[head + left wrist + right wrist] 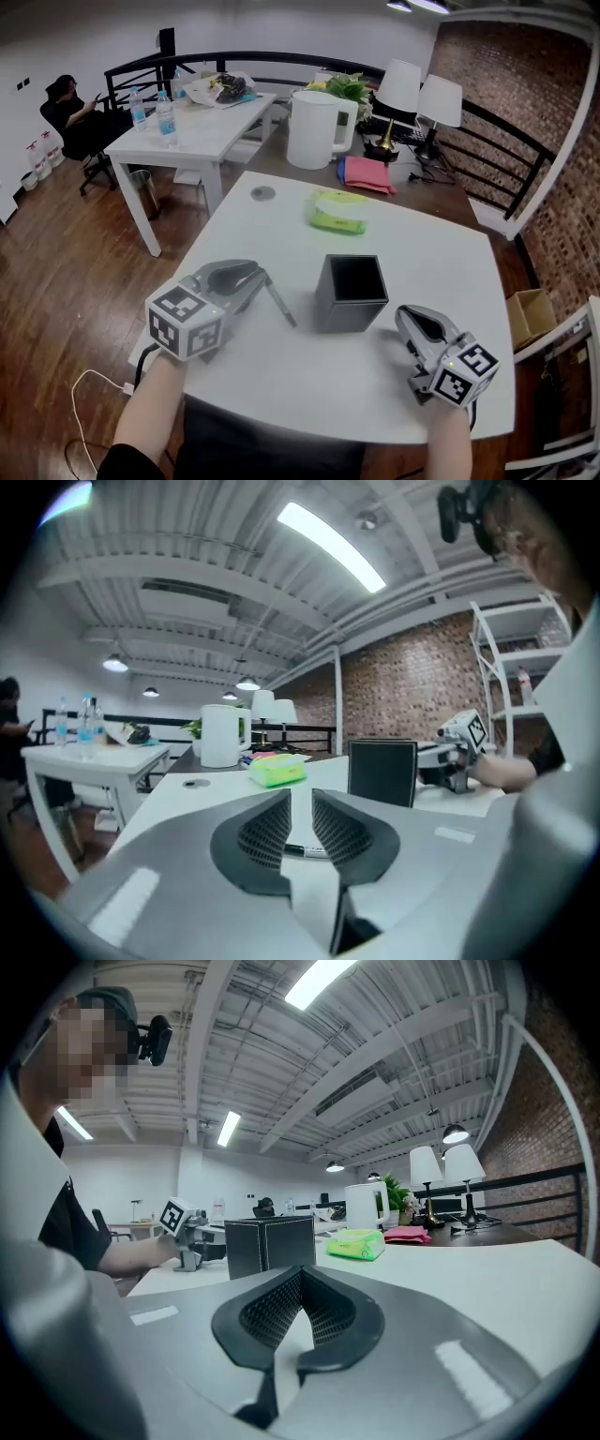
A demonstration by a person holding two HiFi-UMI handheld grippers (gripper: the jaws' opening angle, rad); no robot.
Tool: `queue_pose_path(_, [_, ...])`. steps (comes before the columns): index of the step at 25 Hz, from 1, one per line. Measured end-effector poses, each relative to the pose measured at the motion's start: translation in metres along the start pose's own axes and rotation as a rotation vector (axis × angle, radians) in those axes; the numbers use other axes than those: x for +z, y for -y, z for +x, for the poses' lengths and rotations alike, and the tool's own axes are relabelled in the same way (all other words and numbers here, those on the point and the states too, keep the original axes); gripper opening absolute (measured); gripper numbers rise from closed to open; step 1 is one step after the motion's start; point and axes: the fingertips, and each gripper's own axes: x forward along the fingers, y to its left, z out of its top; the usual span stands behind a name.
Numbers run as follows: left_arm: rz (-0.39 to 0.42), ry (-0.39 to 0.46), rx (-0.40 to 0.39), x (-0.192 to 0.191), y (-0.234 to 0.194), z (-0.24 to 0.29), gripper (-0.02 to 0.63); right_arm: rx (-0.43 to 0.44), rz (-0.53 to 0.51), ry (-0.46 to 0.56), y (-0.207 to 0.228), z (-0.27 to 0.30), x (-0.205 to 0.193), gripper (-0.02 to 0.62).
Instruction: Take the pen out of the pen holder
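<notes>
The pen (281, 302) looked light, stiff and slippery, so mid-barrel would suit gripping. The left gripper (300, 799) was closing on nothing. The right gripper (300, 1274) sat closed, empty.

The pen holder (352, 292) stands near the middle of the table (281, 211). Left of it and apart from it, the pen (281, 302) lies on the table, just past the closing fingers of the left gripper (255, 277), which have nothing between them. The right gripper (405, 319) sits near and to the right of the pen holder, fingers together. A packet (337, 212) lies farther back. Beyond the far edge stands a jug (319, 127), and far left of it are bottles (166, 117) on a second table (202, 136).
</notes>
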Motion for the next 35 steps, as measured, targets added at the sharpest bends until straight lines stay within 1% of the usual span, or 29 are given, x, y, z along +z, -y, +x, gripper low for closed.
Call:
queue_pose_path(1, [-0.034, 0.008, 0.031, 0.000, -0.005, -0.002, 0.051, -0.002, 0.001, 0.000, 0.000, -0.001, 0.000, 0.014])
queue_pose_path(2, [-0.049, 0.012, 0.060, 0.000, -0.009, -0.004, 0.035, -0.002, 0.001, 0.000, 0.000, -0.001, 0.000, 0.014])
queue_pose_path(5, [-0.057, 0.011, 0.118, -0.001, -0.017, -0.007, 0.005, 0.006, 0.000, -0.004, -0.002, 0.001, 0.001, 0.014])
queue_pose_path(8, [-0.064, 0.000, 0.149, -0.002, -0.020, -0.007, 0.002, 0.001, 0.002, -0.002, 0.000, -0.001, 0.001, 0.014])
queue_pose_path(14, [-0.090, -0.065, 0.161, -0.009, -0.025, 0.000, 0.000, 0.002, 0.000, -0.006, 0.001, 0.000, 0.001, 0.014])
queue_pose_path(20, [-0.095, -0.077, 0.175, -0.011, -0.026, -0.001, 0.000, 0.001, 0.000, -0.006, 0.001, 0.000, 0.001, 0.014])
queue_pose_path(26, [-0.091, -0.059, 0.179, -0.009, -0.026, -0.003, 0.000, -0.001, 0.005, 0.000, 0.001, -0.001, 0.001, 0.014])
queue_pose_path(31, [-0.072, -0.003, 0.187, -0.002, -0.025, -0.009, 0.000, 0.002, 0.004, -0.002, -0.001, 0.000, 0.002, 0.014])
queue_pose_path(35, [-0.066, 0.011, 0.190, 0.000, -0.024, -0.010, 0.000, -0.001, 0.004, 0.000, 0.000, -0.001, 0.001, 0.014])
